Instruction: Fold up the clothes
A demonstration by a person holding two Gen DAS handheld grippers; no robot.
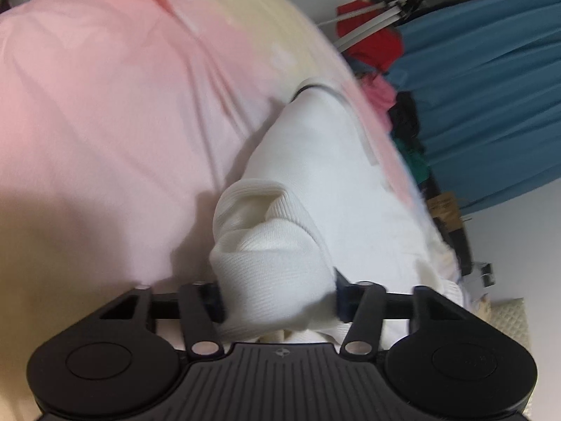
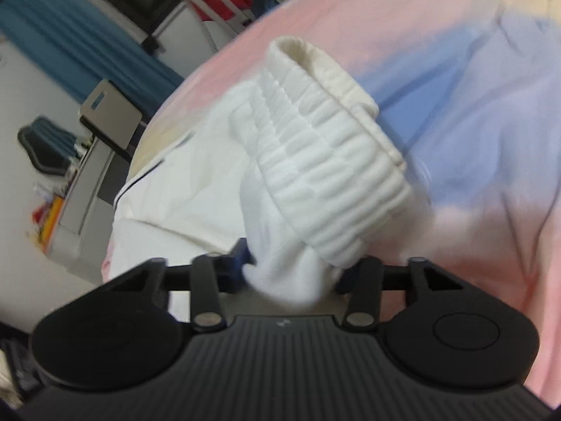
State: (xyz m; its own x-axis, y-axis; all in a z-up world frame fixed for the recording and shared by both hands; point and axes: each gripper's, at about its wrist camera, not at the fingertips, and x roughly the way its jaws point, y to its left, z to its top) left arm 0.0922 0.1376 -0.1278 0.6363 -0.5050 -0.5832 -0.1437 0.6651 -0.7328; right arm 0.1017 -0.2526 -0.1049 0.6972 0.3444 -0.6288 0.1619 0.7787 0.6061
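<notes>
A white knit garment (image 1: 315, 175) lies over a bed with a pink, yellow and blue sheet (image 1: 105, 105). My left gripper (image 1: 277, 298) is shut on a bunched part of the white garment, which fills the gap between the fingers. In the right wrist view my right gripper (image 2: 291, 273) is shut on the same garment (image 2: 196, 175) just below its ribbed elastic band (image 2: 326, 161), which stands up in front of the camera. The fingertips of both grippers are hidden by cloth. The sheet (image 2: 473, 140) lies behind.
A blue curtain (image 1: 491, 87) hangs at the right of the left view, with red (image 1: 371, 42), pink and dark clothes piled by a rack beside the bed. In the right view a grey desk (image 2: 87, 193) with clutter stands left of the bed.
</notes>
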